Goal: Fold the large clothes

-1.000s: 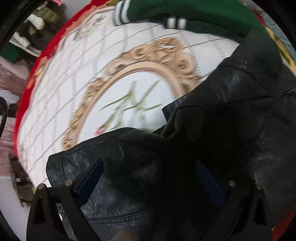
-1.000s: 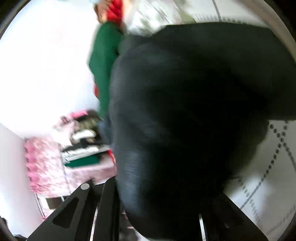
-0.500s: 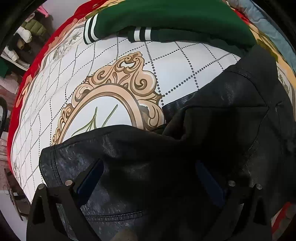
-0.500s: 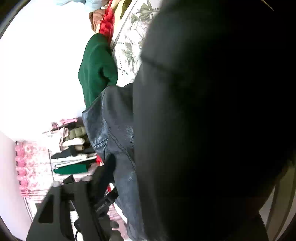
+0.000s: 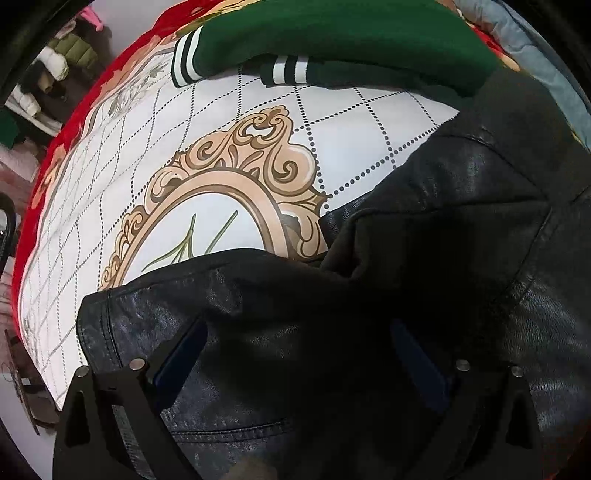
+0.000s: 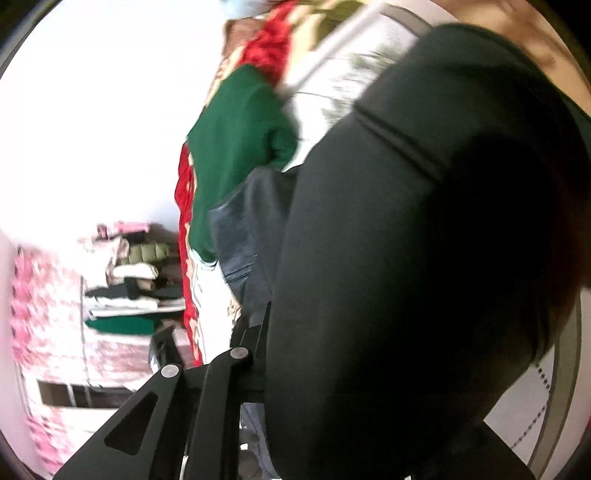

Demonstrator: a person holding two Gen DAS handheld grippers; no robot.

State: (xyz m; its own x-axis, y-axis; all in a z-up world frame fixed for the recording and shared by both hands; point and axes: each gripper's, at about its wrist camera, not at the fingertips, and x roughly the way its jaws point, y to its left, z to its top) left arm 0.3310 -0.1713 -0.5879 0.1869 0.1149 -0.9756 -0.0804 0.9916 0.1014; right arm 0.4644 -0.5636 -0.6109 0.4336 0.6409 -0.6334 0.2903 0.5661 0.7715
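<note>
The black leather jacket (image 5: 424, 258) is draped directly beneath the left gripper (image 5: 295, 354), whose jaws are spread apart over it. The right gripper (image 6: 332, 369) is buried in jacket fabric; its state cannot be told.

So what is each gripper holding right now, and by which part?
Left gripper: open over the black leather jacket, gripping nothing. Right gripper: jacket fabric hides its fingers; hold unclear.

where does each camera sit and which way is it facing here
Left wrist: on the left gripper, looking along its open fingers over the black leather jacket and bedspread.
Right wrist: on the right gripper, tilted sideways, close against dark jacket fabric; one finger shows.
Both show the jacket and green sweater.
</note>
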